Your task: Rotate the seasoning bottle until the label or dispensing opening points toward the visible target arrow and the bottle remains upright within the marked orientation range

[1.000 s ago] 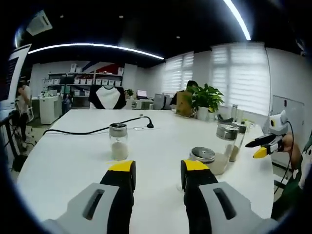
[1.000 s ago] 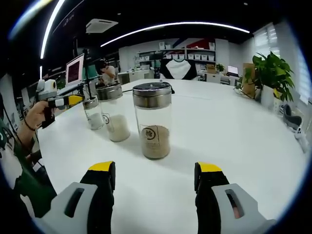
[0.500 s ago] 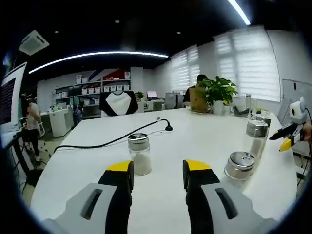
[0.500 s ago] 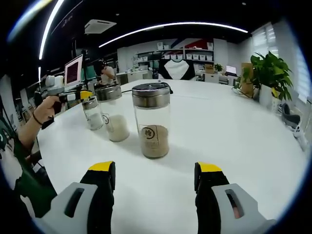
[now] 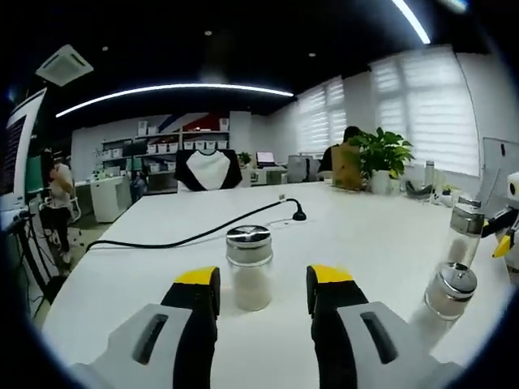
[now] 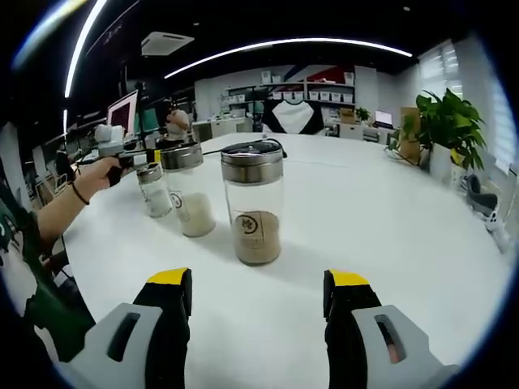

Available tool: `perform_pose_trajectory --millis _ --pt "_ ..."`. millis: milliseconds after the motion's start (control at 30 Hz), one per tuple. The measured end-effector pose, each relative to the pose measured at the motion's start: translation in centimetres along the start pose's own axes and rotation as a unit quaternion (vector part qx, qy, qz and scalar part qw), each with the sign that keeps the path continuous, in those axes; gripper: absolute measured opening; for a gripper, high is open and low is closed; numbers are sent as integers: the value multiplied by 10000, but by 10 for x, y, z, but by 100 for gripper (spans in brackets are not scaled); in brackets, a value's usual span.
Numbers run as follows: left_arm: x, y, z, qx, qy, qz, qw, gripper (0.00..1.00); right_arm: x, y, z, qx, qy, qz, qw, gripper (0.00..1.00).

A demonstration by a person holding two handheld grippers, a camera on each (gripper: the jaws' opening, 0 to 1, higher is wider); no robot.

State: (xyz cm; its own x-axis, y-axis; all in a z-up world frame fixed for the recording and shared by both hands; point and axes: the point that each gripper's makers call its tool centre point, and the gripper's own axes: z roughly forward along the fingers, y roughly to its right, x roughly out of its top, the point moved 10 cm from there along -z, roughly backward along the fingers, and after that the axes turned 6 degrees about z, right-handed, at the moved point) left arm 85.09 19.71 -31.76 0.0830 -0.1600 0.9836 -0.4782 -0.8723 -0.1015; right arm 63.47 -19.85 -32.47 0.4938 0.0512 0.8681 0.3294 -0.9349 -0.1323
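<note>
In the left gripper view a small seasoning bottle (image 5: 250,268) with a metal lid and white contents stands upright on the white table (image 5: 146,267). It is just beyond my left gripper (image 5: 263,278), which is open, and centred on the gap between the jaws. The right gripper view has this small bottle (image 6: 152,190) at the far left of a row, with my left gripper (image 6: 134,156) close behind it in a person's hand. My right gripper (image 6: 258,281) is open, a short way from a labelled jar (image 6: 255,204) of brown powder.
A jar of white powder (image 6: 189,191) stands between the small bottle and the labelled jar. A black cable (image 5: 195,236) crosses the table behind the bottle. A potted plant (image 6: 446,121) sits at the table's far right. Two jars (image 5: 448,290) stand at the right of the left gripper view.
My left gripper has swung toward the small bottle, which now sits larger and centred between its jaws. In the right gripper view the hand with it moved in behind that bottle. The jars stayed put.
</note>
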Motion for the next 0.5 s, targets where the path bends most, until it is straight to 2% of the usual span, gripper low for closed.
perform_pose_trajectory --millis 133,200,500 --pt "-1 -5 15 86 10 -116 9999 50 0 -1 0 8 -2 -1 10000 67" --pt "-1 -6 21 67 56 -190 9998 48 0 -1 0 3 -3 -2 10000 67" --pt "-13 -9 46 109 -177 -266 9994 47 -1 1 -2 -29 -14 -14 10000 67"
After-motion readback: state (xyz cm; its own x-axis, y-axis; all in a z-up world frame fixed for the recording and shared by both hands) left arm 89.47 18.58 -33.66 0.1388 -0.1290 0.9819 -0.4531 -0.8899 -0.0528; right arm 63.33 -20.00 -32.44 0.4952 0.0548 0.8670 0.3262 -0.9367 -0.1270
